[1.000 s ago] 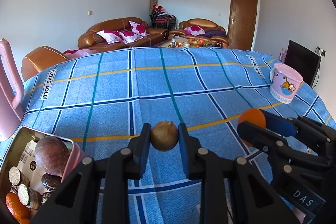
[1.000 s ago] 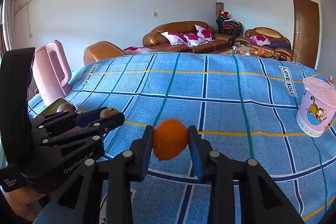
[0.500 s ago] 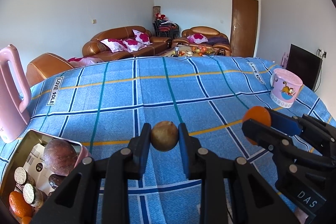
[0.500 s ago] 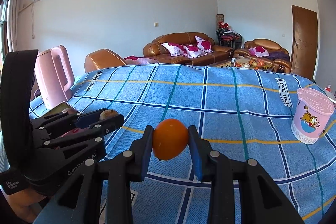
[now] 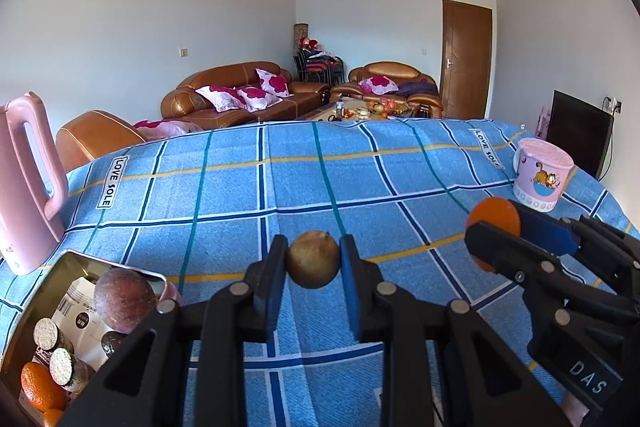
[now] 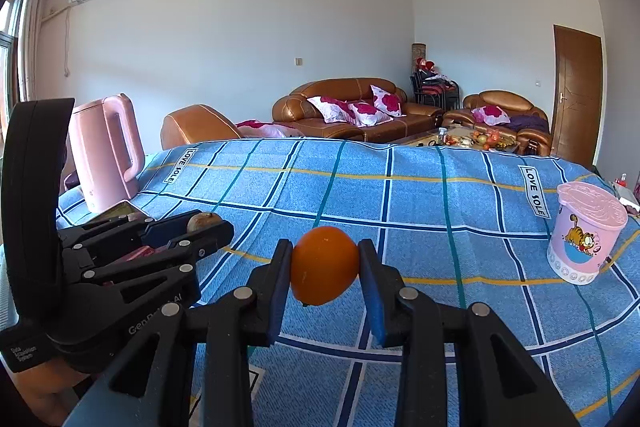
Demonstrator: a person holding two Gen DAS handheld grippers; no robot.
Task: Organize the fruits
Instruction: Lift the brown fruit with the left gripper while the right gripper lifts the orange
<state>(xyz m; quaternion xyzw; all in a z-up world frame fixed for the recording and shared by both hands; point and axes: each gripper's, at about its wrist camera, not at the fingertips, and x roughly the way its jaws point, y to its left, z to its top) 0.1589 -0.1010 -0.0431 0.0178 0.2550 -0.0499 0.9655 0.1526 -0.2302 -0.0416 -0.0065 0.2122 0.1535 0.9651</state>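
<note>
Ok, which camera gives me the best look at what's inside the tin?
The left wrist view. It looks down into the open tin, showing a purple-brown fruit and an orange inside. The right wrist view catches only the tin's far rim behind the left gripper; its contents are hidden.

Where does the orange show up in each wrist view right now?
Left wrist: orange at right, shut in the right gripper.
Right wrist: orange at centre, between that gripper's fingers.
Shared landmark: pink cartoon cup, right side of both views.

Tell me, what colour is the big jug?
Pink. The jug shows best in the right wrist view.
</note>
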